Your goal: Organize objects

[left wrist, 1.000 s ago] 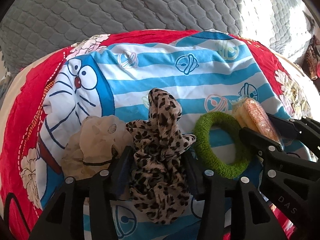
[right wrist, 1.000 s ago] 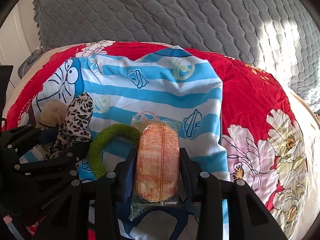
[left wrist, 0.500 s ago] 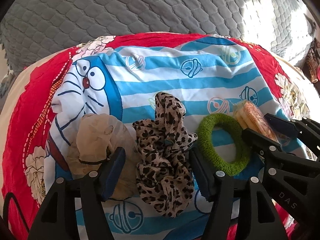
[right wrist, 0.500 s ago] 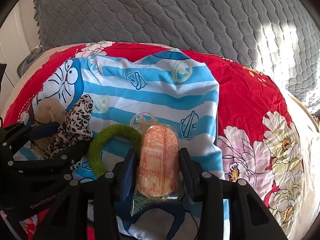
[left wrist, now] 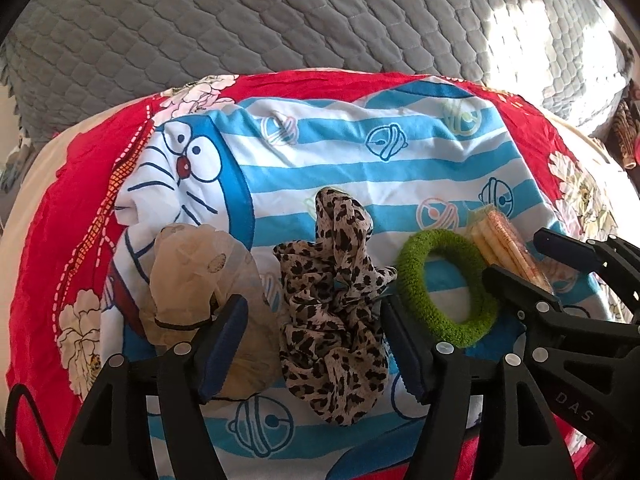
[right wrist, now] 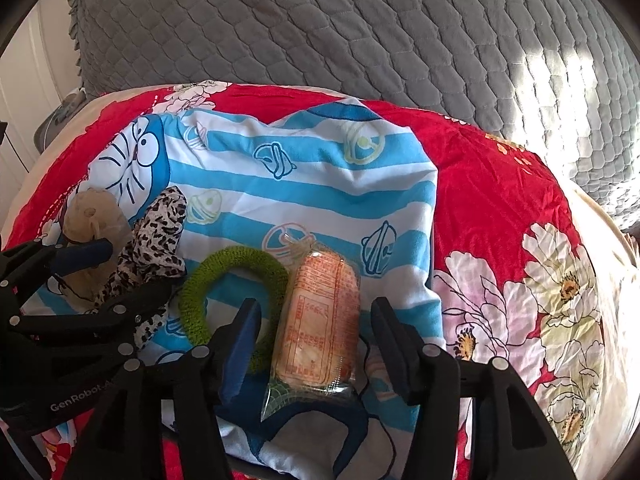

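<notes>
Four small items are laid in a row on a blue-and-white striped cartoon cloth [left wrist: 360, 168]. From left to right these are a sheer beige scrunchie [left wrist: 200, 276], a leopard-print scrunchie [left wrist: 332, 320], a fuzzy green hair ring [left wrist: 448, 284] and an orange-printed snack packet [right wrist: 316, 320] in clear wrap. The cloth is spread over a red floral bedcover [right wrist: 492, 216], behind which a grey quilted surface [right wrist: 360, 32] is seen.

The leopard-print scrunchie is framed between the fingers of the left tool [left wrist: 316, 344], whose jaws are opening; the pads are not pressed on the fabric, though the left pad lies against the beige scrunchie. The snack packet is framed between the fingers of the right tool [right wrist: 316, 344], whose jaws are likewise opening, with gaps visible on both sides.

The packet's printed face and the large white flowers are shown fully only in the right wrist view; the cartoon face is clearest in the left. Both tools are angled steeply downward, side by side.
</notes>
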Demonstrator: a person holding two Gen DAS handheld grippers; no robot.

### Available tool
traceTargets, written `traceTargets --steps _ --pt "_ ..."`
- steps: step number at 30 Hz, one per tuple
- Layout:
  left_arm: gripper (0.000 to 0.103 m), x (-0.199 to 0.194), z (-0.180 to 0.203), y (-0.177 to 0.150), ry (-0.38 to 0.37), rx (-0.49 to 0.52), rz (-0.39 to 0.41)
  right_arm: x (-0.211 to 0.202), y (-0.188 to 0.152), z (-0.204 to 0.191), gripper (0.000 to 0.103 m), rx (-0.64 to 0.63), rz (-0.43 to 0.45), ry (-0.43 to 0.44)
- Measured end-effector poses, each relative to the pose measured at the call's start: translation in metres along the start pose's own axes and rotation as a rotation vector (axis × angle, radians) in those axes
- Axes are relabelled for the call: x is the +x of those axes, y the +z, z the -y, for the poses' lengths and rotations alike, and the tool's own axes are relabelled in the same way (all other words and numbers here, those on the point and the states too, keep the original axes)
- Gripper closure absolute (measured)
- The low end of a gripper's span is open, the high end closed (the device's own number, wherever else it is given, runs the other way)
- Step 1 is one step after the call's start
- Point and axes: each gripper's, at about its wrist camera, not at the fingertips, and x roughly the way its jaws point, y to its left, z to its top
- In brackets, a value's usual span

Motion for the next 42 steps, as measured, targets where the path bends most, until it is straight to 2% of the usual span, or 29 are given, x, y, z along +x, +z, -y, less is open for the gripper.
traceTargets --steps 4,14,25,30,35,42 --pt "0.026 -0.006 -0.001 0.001 0.006 0.005 0.014 -0.004 0.0 0.0 0.041 -0.004 0.011 0.003" --pt "0.022 -0.018 -0.004 -0.002 0.024 0.011 0.031 -0.015 0.0 0.003 0.034 -0.001 0.03 0.007" --pt "0.02 -0.034 -0.01 -0.003 0.038 0.005 0.056 -0.027 0.002 0.003 0.022 0.014 0.05 0.006" --pt "0.019 -0.04 -0.013 -0.004 0.043 0.0 0.065 -0.032 0.003 0.003 0.012 0.016 0.058 -0.01" --pt "0.018 -0.044 -0.016 -0.004 0.039 -0.006 0.061 -0.035 0.004 0.002 0.006 0.016 0.059 -0.008" --pt "0.018 -0.054 -0.019 -0.007 0.026 -0.012 0.068 -0.044 0.001 0.001 0.002 0.018 0.061 -0.005"
